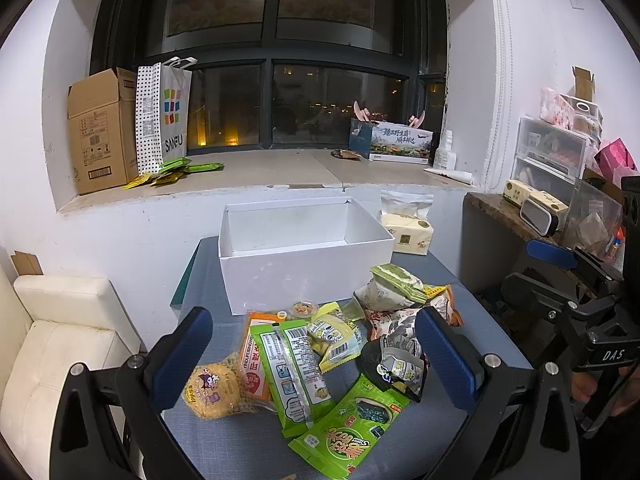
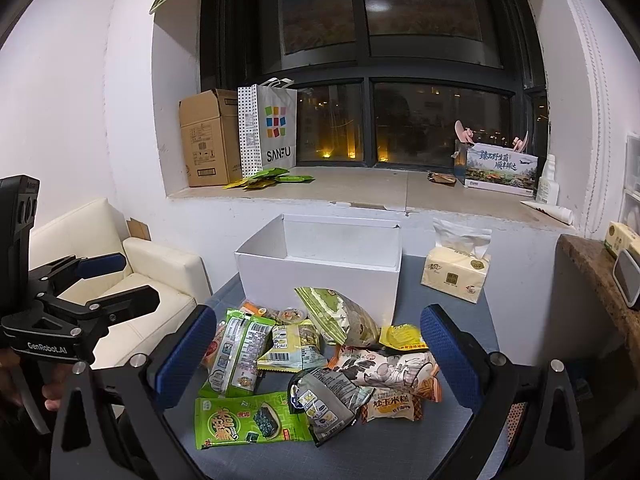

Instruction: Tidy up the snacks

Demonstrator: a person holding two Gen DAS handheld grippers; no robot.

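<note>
Left hand-held gripper [image 1: 316, 354] spread wide, nothing between its blue pads, hovering over the snack pile. Right hand-held gripper [image 2: 318, 354] likewise spread and empty, just beside it. Snack packets [image 2: 320, 364] lie heaped on the blue-grey tabletop [image 2: 460, 308]: a green seaweed packet [image 2: 250, 422] nearest, a dark crumpled pouch [image 2: 324, 398] touching it. Behind the heap, an open white box [image 2: 320, 274], empty inside. Tissue pack [image 2: 456, 274] right of the box. Cream sofa [image 2: 132, 276] off to the left.
</note>
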